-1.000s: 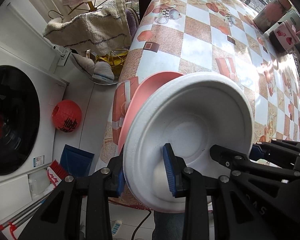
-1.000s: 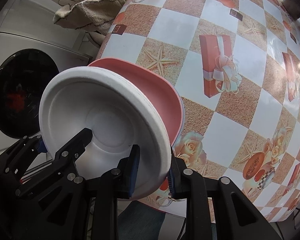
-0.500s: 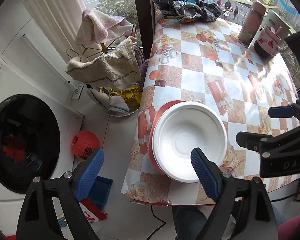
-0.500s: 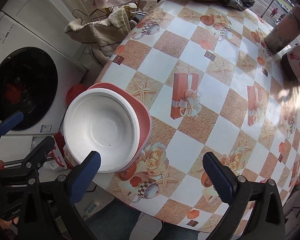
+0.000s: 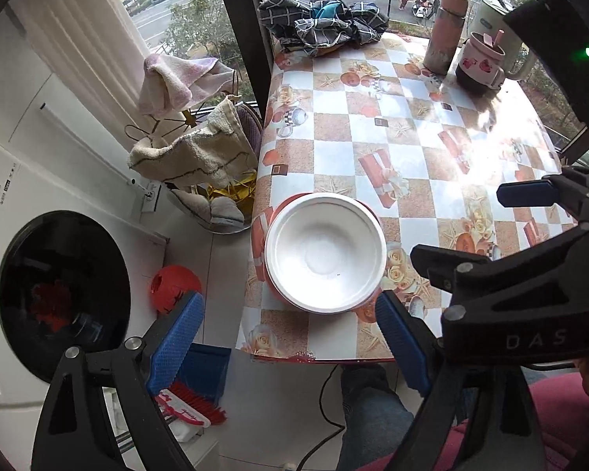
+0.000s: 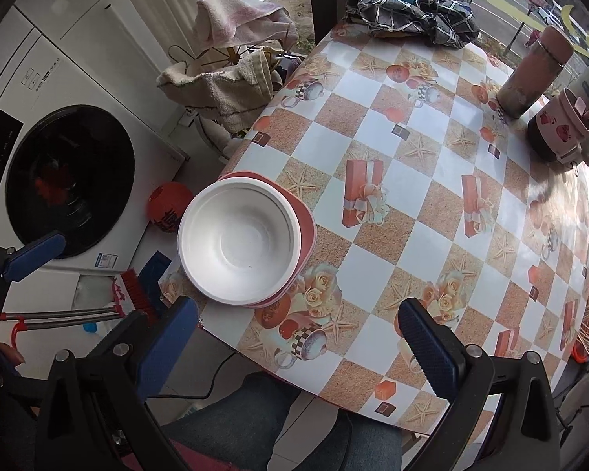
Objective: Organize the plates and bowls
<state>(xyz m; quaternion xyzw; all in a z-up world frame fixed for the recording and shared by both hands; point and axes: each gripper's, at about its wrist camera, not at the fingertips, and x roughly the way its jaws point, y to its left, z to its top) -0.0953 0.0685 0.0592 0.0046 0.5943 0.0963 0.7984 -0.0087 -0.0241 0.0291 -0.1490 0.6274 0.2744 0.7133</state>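
White bowl (image 5: 325, 253) nests in a pink plate (image 6: 304, 212) at the table's (image 6: 412, 196) near-left corner — both grippers, left (image 5: 290, 337) and right (image 6: 298, 337), spread wide, empty.

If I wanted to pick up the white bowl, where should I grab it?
Grab the wide flat rim of the white foam bowl, probably on the side hanging past the table's near edge. It sits upright in the pink plate, so one finger can go inside and one outside. Both the left gripper and right gripper are open.
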